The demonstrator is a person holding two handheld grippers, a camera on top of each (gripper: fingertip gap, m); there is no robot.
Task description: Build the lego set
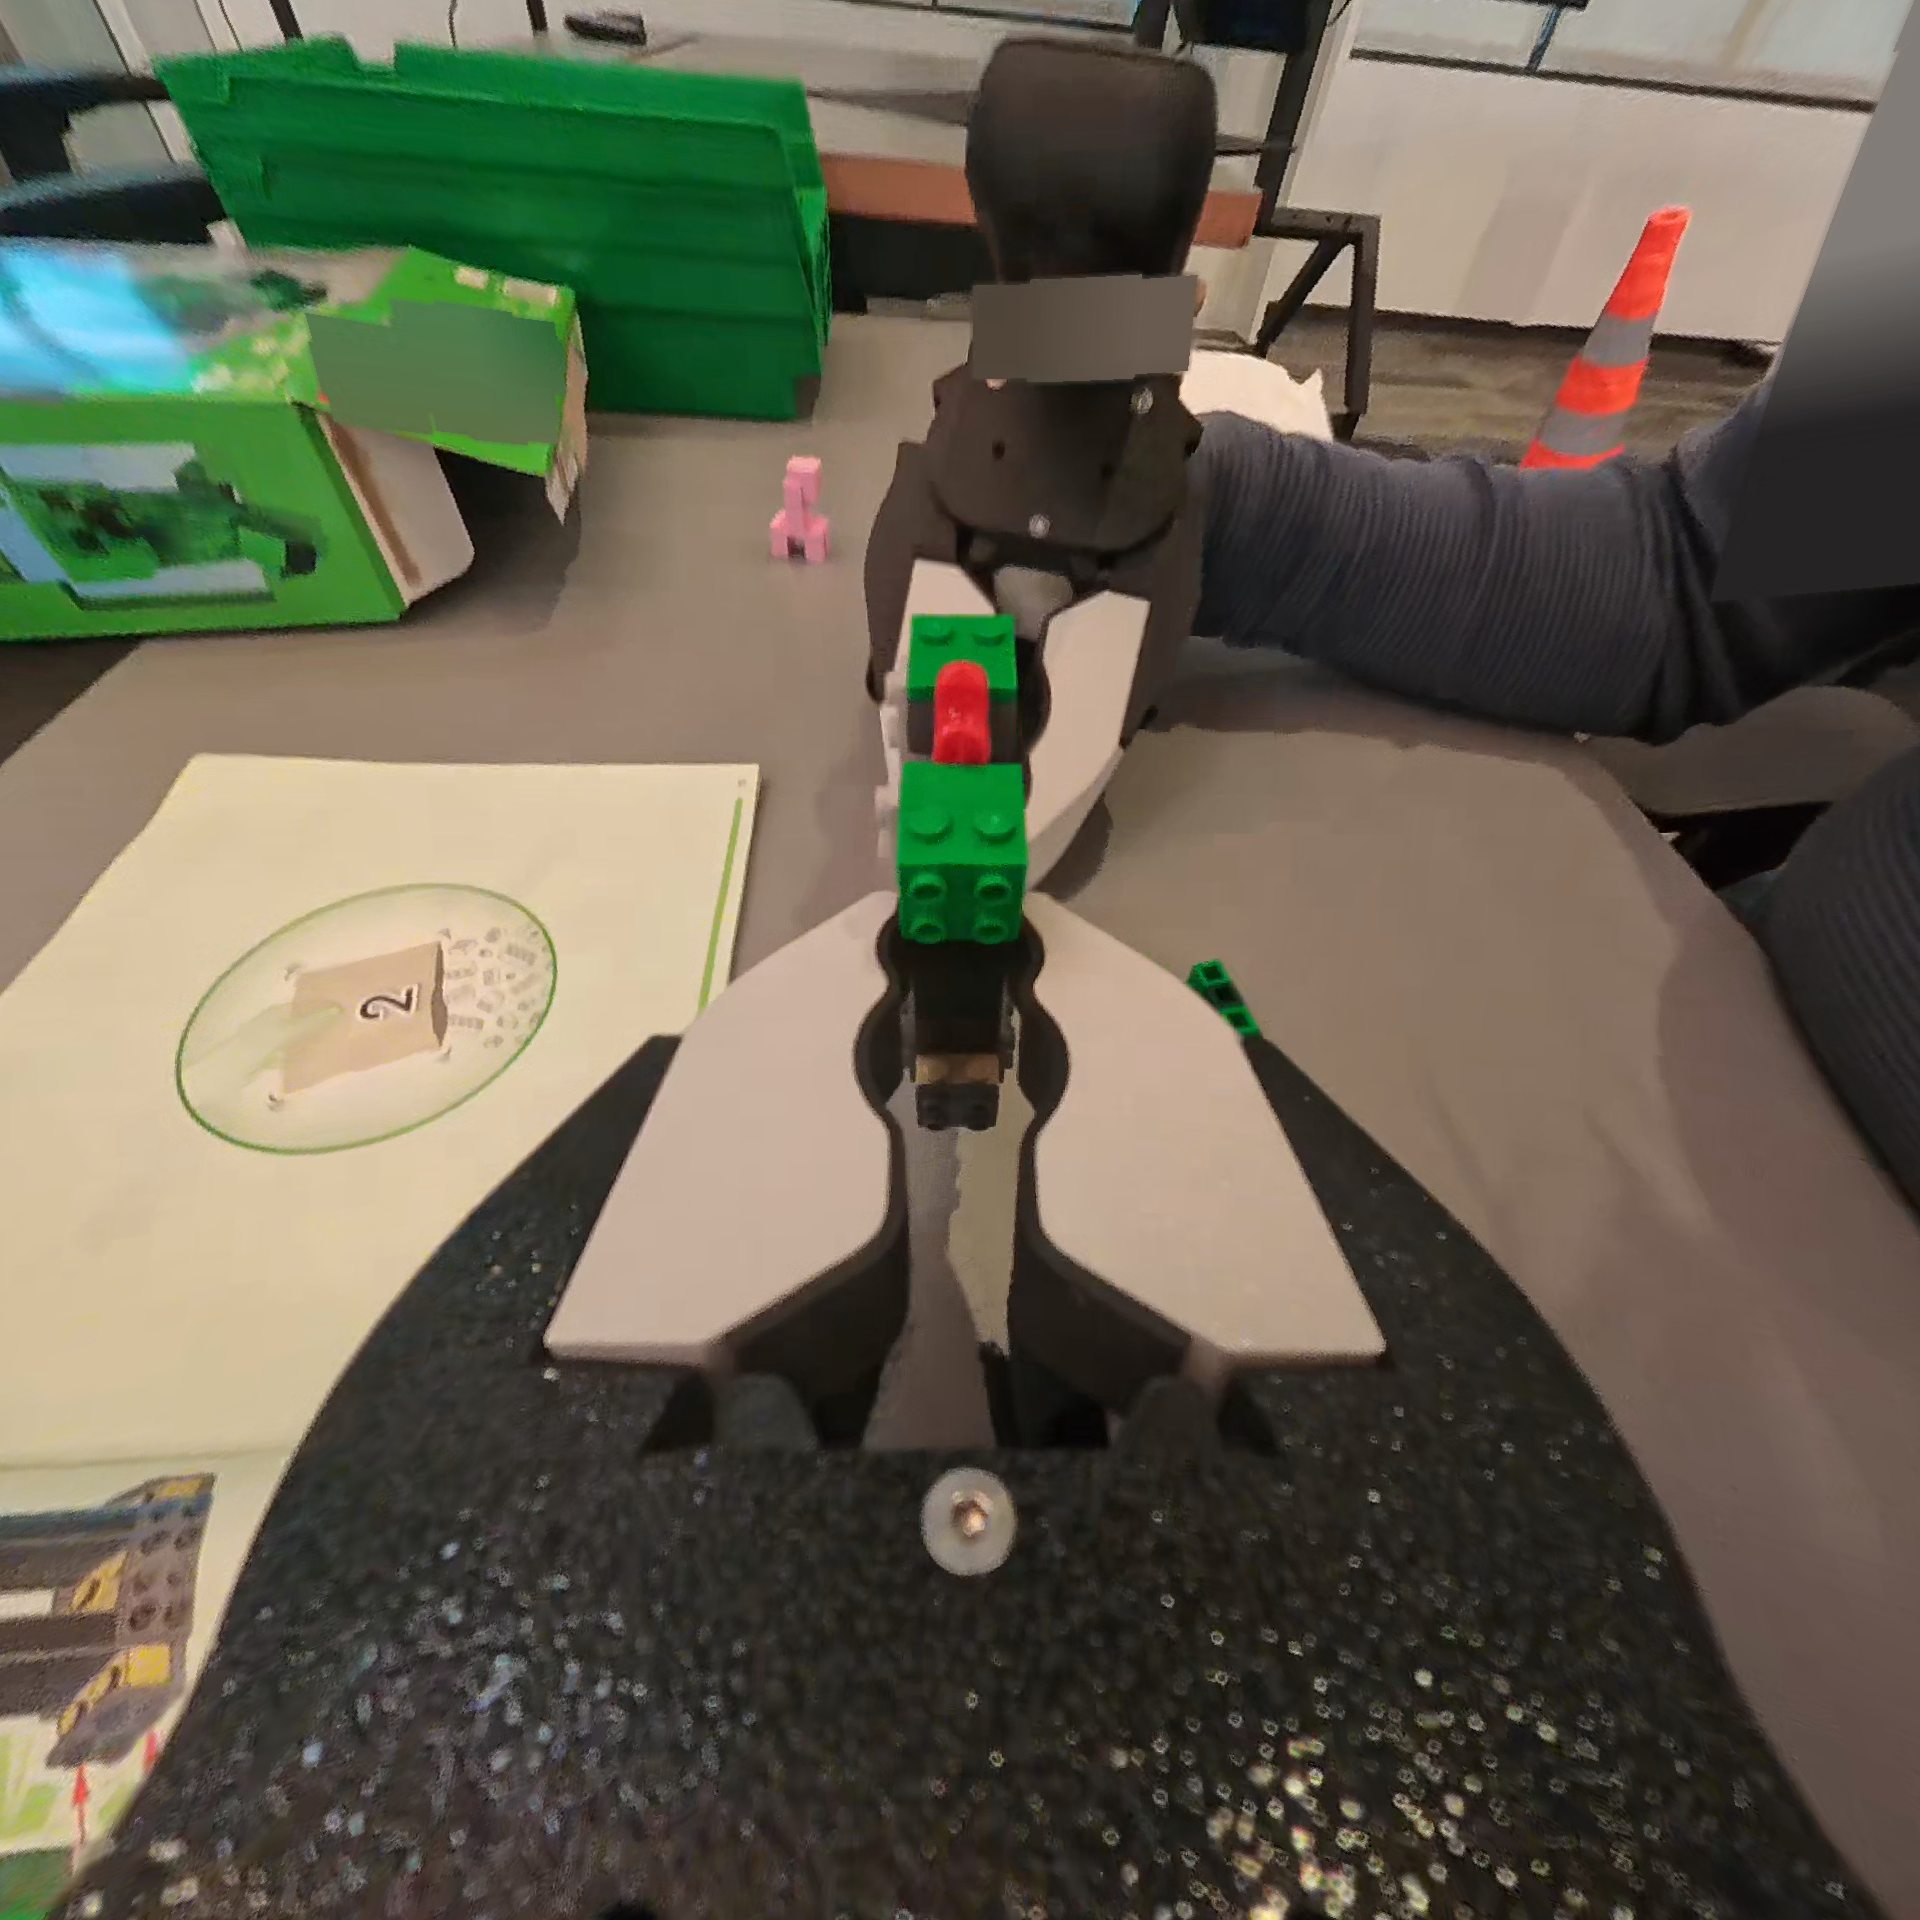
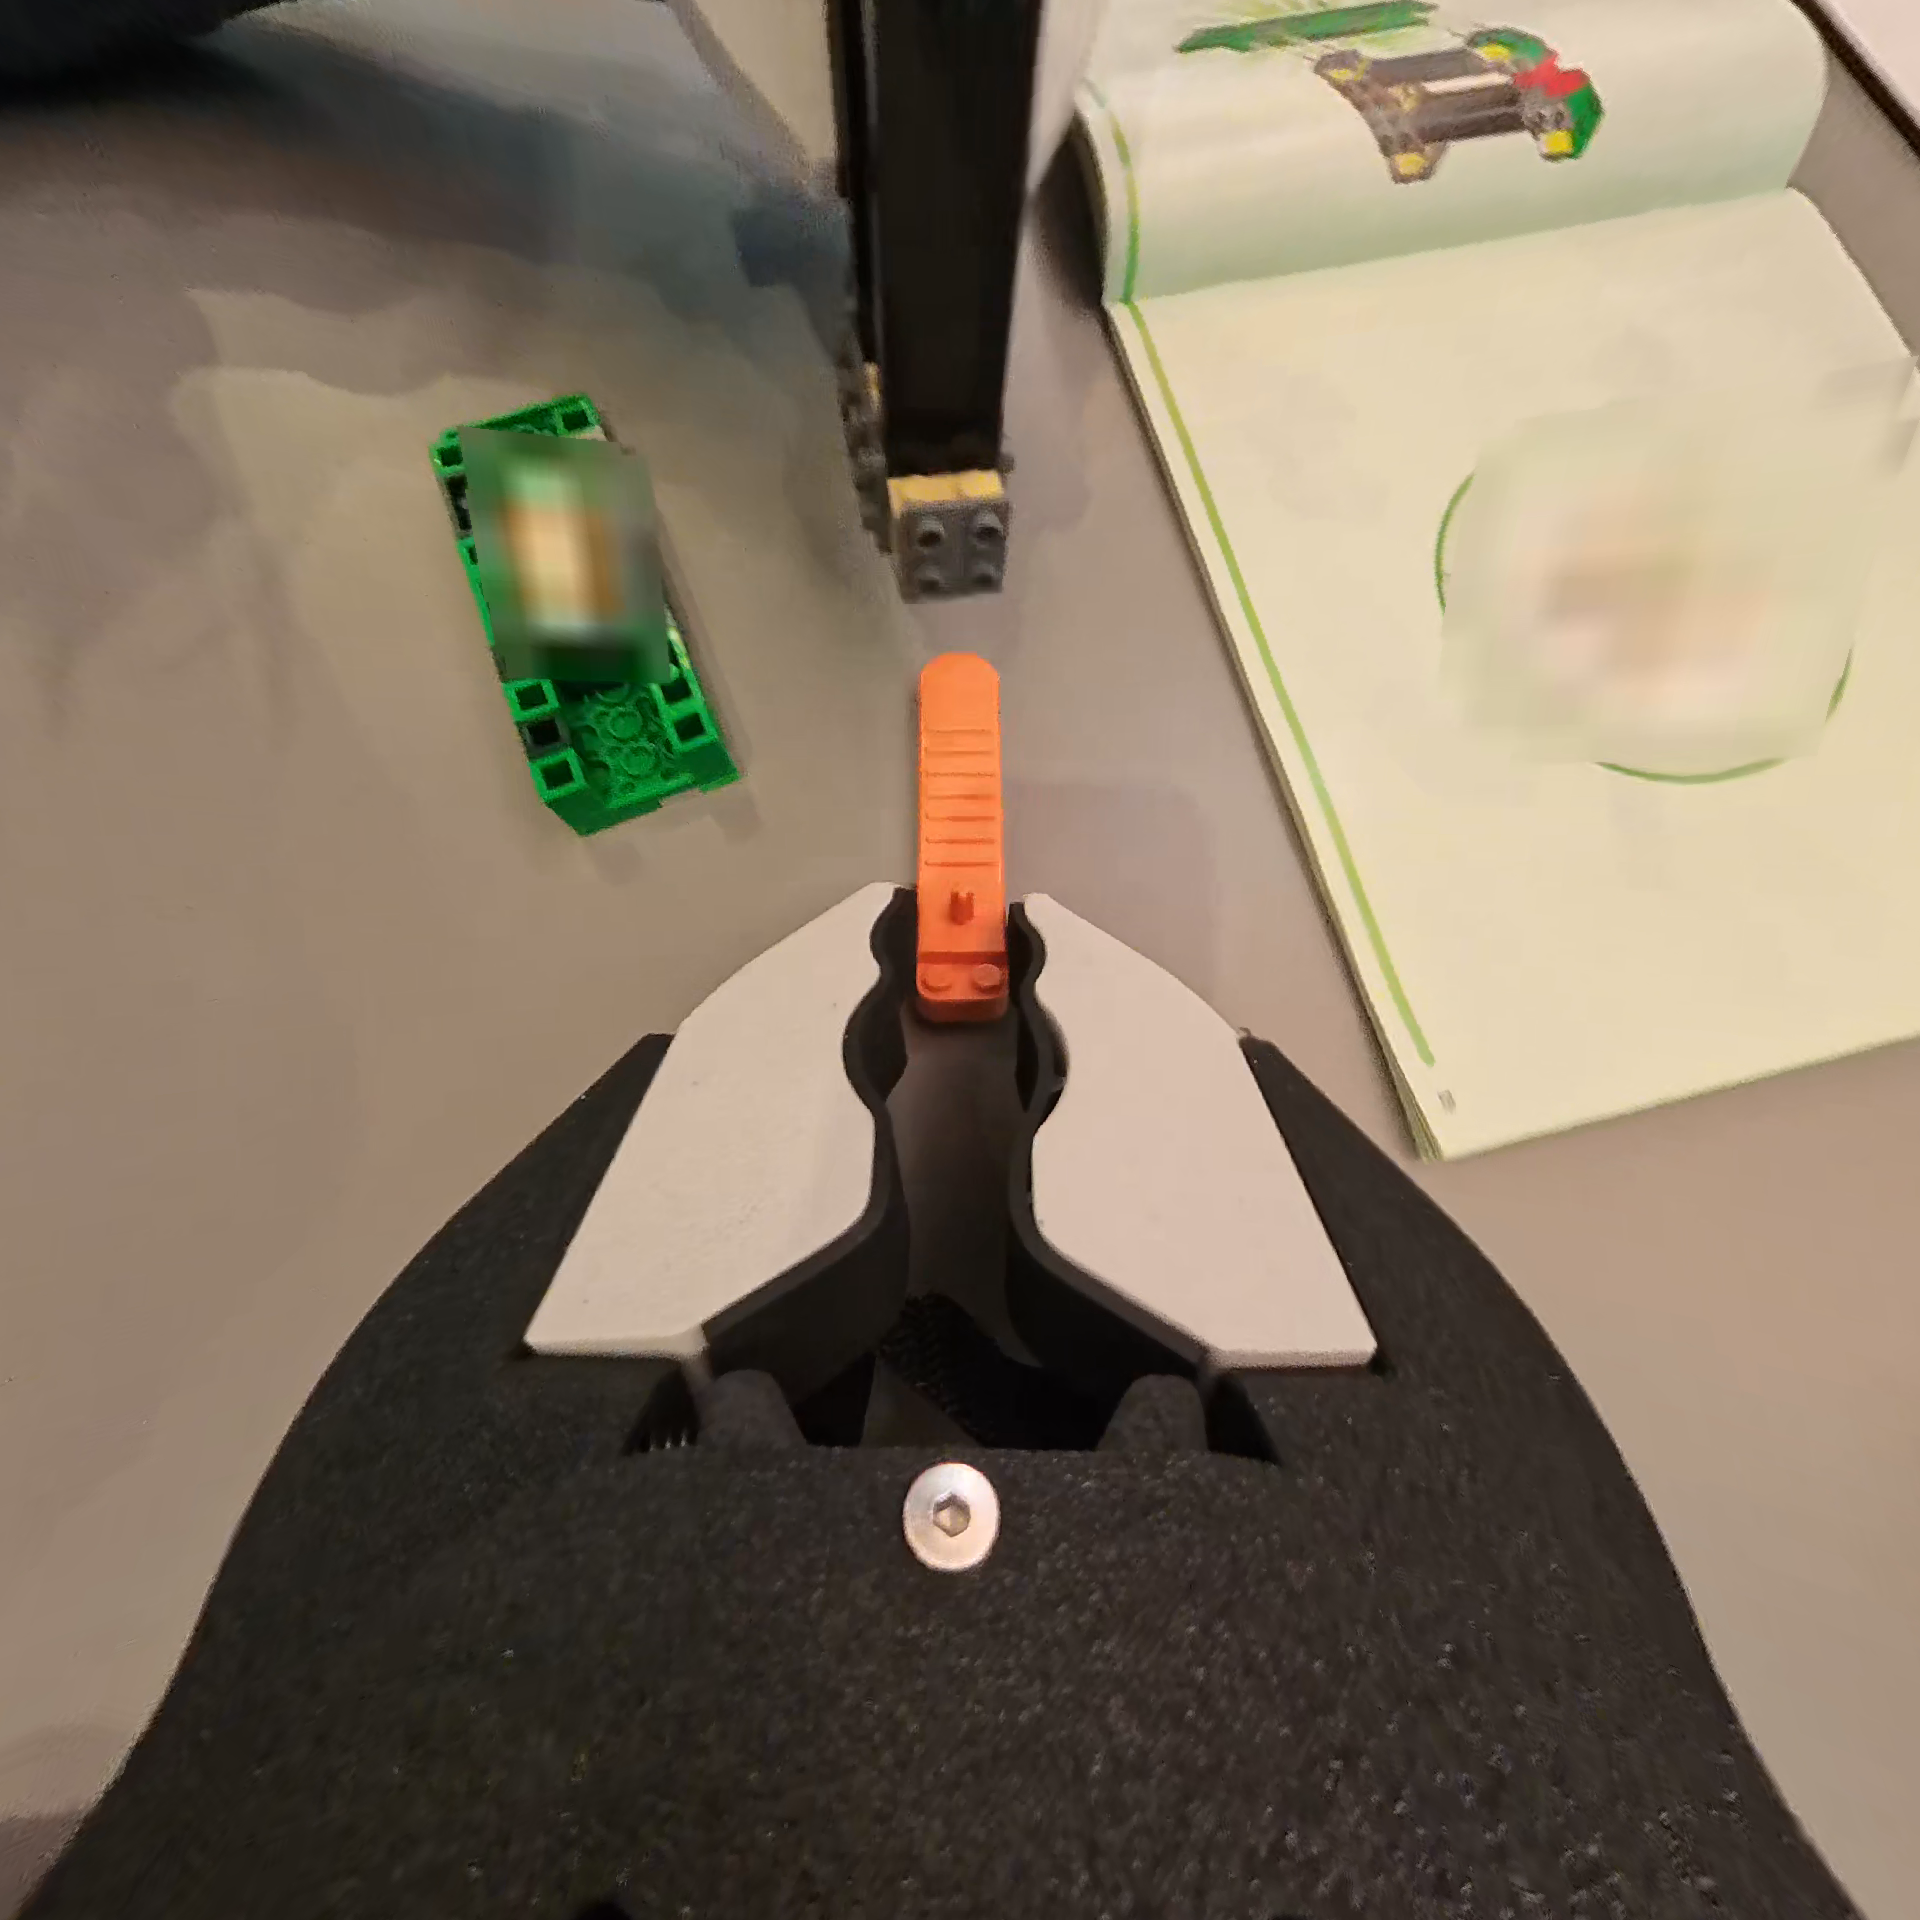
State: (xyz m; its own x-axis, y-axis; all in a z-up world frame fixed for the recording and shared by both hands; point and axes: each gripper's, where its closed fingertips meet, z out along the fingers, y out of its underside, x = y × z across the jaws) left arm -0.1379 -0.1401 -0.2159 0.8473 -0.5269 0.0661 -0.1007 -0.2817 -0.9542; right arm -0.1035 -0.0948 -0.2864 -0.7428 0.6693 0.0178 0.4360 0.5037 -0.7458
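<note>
My left claw (image 1: pixel 961 1023) is squeezed tight on a long black lego build (image 1: pixel 958 1049) with green blocks on top. My right claw (image 2: pixel 961 961) grips an orange brick tool (image 2: pixel 958 831), pointing at that build. A green lego piece (image 2: pixel 613 748) lies on the grey table (image 2: pixel 312 935) nearby, and the open booklet (image 2: pixel 1558 831) sits by the table's edge.

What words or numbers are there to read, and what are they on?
I don't read writing aloud; here is where it sits.
Instruction booklet: a single mark on a drawn bag in a green circle.
Green box: print too blurred to read.
Brick build, orange tool: no writing shows.
</note>
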